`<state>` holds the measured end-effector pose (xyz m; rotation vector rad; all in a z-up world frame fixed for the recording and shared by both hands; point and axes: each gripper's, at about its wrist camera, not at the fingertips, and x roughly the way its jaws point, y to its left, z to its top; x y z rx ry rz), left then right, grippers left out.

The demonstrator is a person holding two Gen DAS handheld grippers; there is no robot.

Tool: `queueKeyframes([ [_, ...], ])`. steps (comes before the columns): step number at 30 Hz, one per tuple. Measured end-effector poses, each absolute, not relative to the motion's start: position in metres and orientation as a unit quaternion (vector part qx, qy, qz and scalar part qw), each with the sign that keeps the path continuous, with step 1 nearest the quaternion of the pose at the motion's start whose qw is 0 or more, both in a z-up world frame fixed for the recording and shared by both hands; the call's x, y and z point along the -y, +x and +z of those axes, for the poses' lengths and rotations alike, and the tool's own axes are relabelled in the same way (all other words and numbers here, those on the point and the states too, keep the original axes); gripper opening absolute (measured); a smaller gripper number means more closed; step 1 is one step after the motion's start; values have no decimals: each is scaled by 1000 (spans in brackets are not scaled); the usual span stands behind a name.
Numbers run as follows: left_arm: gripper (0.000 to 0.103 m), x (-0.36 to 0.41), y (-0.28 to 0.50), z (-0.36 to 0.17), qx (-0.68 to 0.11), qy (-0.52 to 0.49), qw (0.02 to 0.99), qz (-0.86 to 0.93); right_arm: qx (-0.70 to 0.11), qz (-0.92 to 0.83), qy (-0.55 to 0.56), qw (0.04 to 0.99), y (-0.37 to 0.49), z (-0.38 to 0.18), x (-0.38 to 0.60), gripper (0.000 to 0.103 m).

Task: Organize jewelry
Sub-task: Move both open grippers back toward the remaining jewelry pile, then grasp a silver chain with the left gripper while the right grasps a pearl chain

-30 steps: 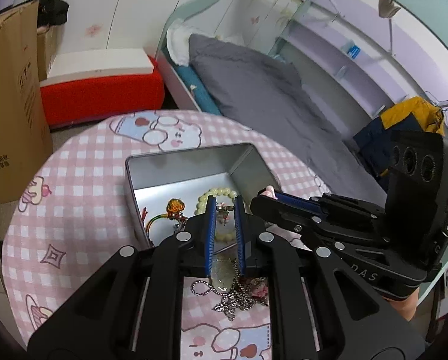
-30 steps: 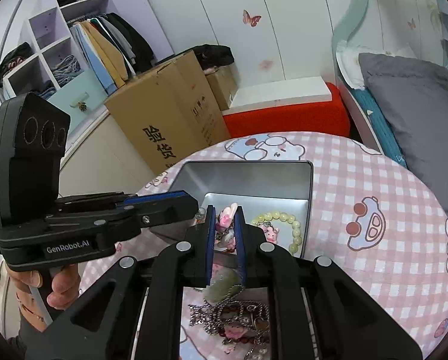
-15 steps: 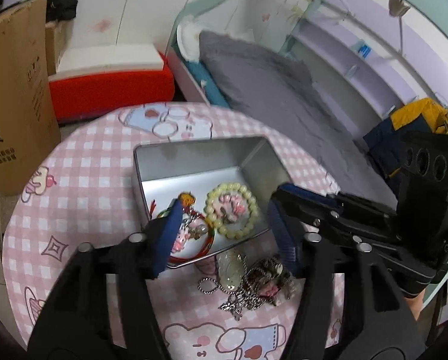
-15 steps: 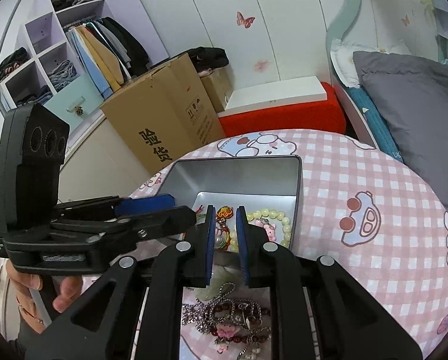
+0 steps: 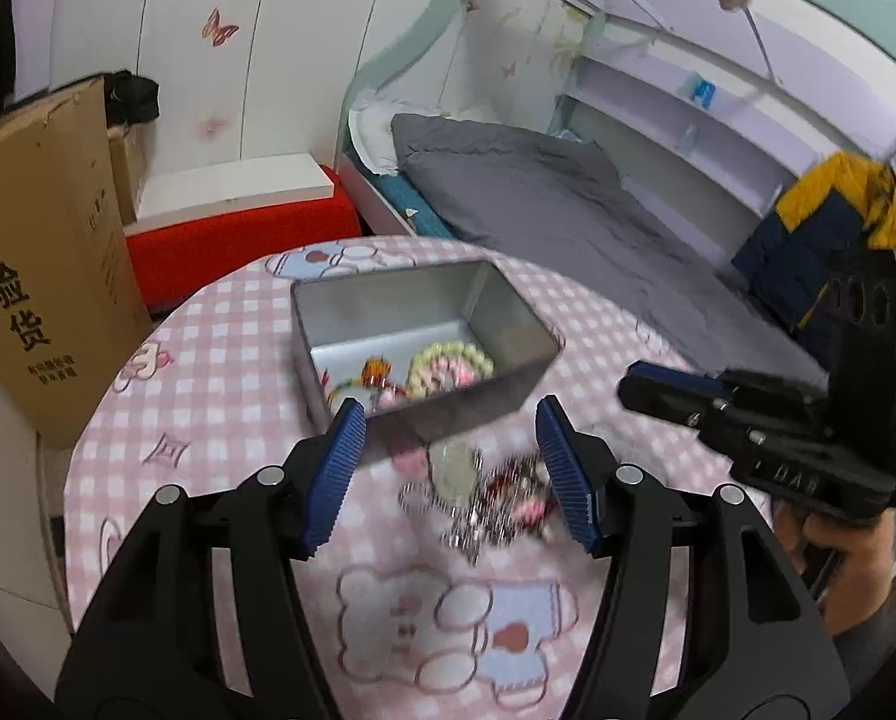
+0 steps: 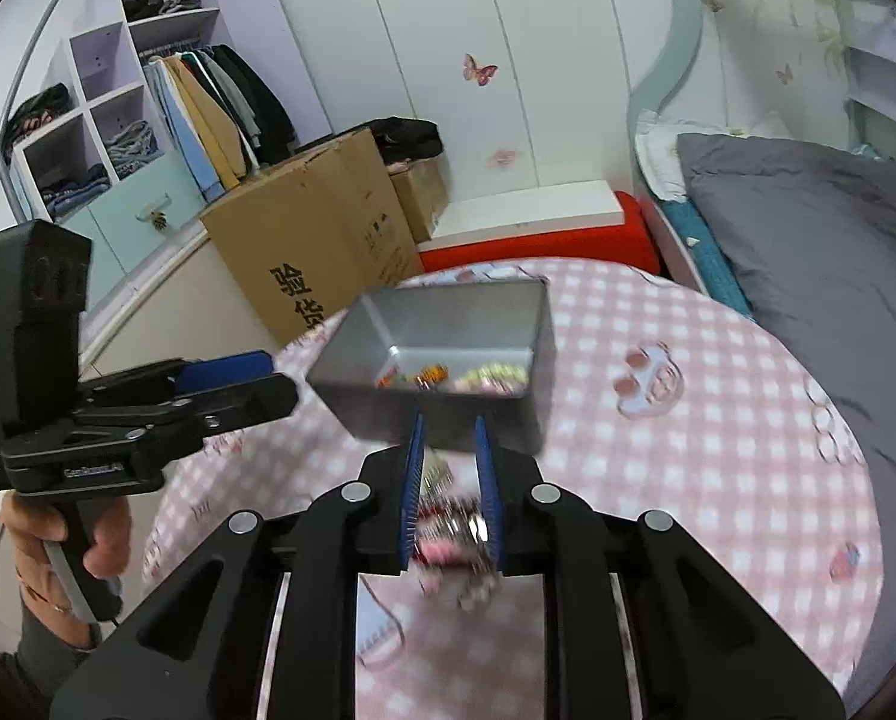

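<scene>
A silver metal tin (image 5: 496, 381) stands on the pink checked round table (image 5: 219, 372). It holds a pale green bead bracelet (image 5: 451, 360) and a red-orange charm on a cord (image 5: 375, 372). A blurred pile of chains and charms (image 5: 484, 495) lies on the table just in front of the tin. My left gripper (image 5: 451, 468) is open wide, raised above this pile. My right gripper (image 6: 448, 480) is partly open, with a narrow gap, above the same pile (image 6: 454, 528), and holds nothing. The tin (image 6: 387, 378) shows in the right wrist view too.
A large cardboard box (image 5: 33, 276) stands left of the table. A red and white bench (image 5: 237, 222) is behind it. A grey-covered bed (image 5: 568, 222) runs along the right. A wardrobe with clothes (image 6: 147, 120) shows in the right wrist view.
My left gripper opened wide, let go of a charm into the tin, then lifted back. My right gripper pulled back from the tin and its jaws parted a little.
</scene>
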<state>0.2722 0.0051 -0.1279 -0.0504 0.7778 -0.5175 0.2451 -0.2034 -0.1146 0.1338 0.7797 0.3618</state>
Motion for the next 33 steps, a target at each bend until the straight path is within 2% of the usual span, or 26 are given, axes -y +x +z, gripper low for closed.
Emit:
queueKeyframes([
  [9, 58, 14, 250, -173, -413, 18, 877, -247, -407, 149, 59, 899, 211, -150, 208, 22],
  [16, 40, 32, 255, -196, -434, 45, 866, -243, -425, 142, 65, 892, 203, -170, 212, 25],
  [21, 33, 38, 259, -208, -439, 55, 864, -239, -426, 140, 58, 892, 202, -174, 213, 26],
  [25, 7, 34, 261, -208, -436, 52, 868, -232, -429, 142, 47, 891, 203, -176, 209, 30],
  [33, 6, 1, 249, -187, -413, 18, 886, -209, -435, 143, 5, 889, 208, -181, 190, 33],
])
